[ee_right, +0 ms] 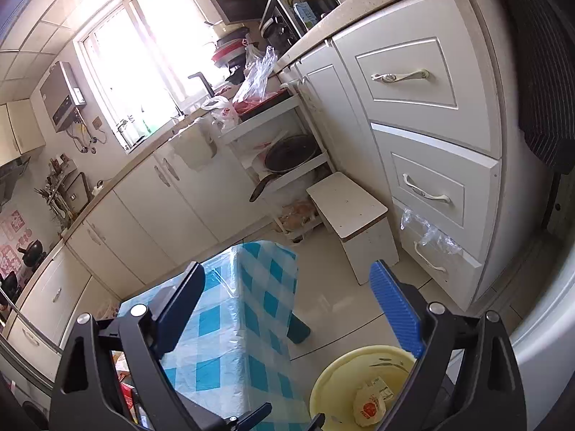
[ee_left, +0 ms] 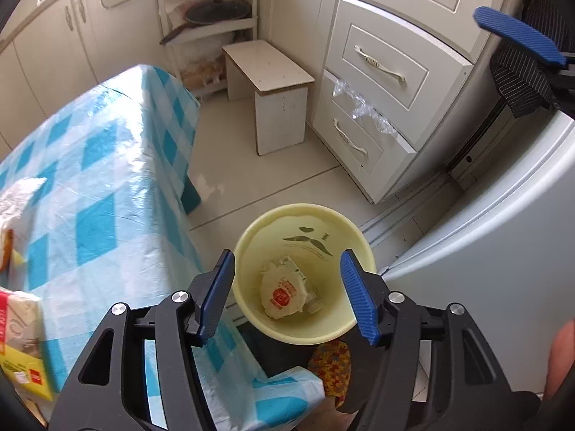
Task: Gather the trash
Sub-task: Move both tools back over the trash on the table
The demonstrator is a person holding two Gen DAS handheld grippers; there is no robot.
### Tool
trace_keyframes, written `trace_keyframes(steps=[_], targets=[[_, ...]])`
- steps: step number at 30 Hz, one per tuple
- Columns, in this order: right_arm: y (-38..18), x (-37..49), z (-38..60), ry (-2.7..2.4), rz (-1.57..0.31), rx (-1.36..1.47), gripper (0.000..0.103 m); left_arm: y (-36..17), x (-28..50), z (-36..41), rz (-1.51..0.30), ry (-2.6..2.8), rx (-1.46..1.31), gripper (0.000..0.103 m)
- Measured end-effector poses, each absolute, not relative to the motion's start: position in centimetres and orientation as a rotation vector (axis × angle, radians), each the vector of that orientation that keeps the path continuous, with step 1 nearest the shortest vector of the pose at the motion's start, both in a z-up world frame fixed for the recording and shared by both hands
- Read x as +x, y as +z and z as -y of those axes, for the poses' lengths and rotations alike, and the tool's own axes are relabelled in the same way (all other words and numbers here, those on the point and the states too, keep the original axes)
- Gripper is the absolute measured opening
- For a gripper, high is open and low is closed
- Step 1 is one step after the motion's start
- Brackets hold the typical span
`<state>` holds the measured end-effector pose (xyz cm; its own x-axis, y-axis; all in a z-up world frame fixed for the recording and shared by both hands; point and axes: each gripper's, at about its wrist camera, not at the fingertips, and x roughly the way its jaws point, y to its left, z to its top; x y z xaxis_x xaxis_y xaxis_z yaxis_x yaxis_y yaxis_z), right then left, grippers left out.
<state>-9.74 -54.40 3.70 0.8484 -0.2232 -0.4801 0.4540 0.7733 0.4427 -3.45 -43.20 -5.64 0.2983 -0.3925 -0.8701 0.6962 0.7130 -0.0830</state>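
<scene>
A pale yellow bin (ee_left: 251, 248) stands on the floor beside the table; it also shows in the right wrist view (ee_right: 334, 373). Crumpled wrappers (ee_left: 284, 292) with a red logo lie in its bottom, and show in the right wrist view (ee_right: 370, 407). My left gripper (ee_left: 287, 287) is open and empty, directly above the bin's mouth. My right gripper (ee_right: 294, 305) is open and empty, higher, over the table's corner; one of its blue fingers (ee_left: 517, 34) shows in the left wrist view.
A table with a blue checked cloth (ee_left: 100, 165) stands left, with a yellow box (ee_left: 21, 337) and white paper (ee_left: 18, 194) on it. A white stool (ee_left: 269, 89), drawers (ee_left: 381, 79) and a white appliance (ee_left: 503, 244) surround the floor.
</scene>
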Motion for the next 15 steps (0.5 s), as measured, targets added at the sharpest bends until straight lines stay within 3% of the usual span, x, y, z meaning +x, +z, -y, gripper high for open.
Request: trace_keyframes(steps=[15], targets=[[4.3,-8.1,51.5,-0.35,-0.42,0.523,0.09,-2.9,-4.7,38.5,-0.941,-0.681,0.388,0.059]])
